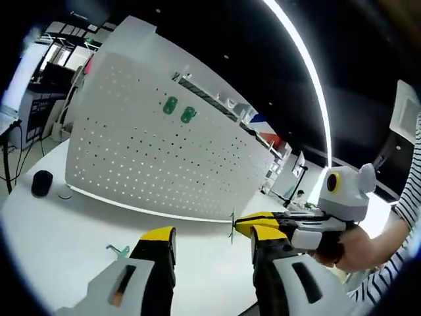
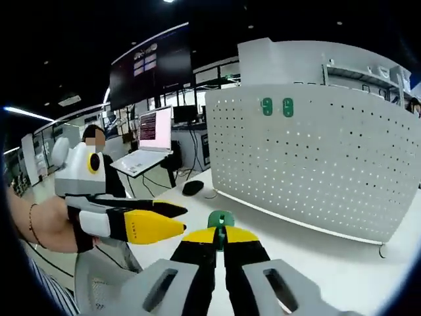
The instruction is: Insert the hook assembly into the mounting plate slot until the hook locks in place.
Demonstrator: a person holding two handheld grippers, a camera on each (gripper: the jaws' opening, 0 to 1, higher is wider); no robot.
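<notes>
Matt white perforated metal pegboard [image 1: 164, 158]

White tabletop [image 1: 59, 243] carries a round black object [image 1: 41, 182], lying near the left end of the upright panel. In the right gripper view, the same black object [image 2: 193, 187] lies on the tabletop [image 2: 342, 263]. Behind it, an open laptop [image 2: 146, 148] with lit screen. A large dark overhead display [image 2: 150, 66] hangs above. A curved ceiling light strip [image 1: 306, 62] is on.
</notes>
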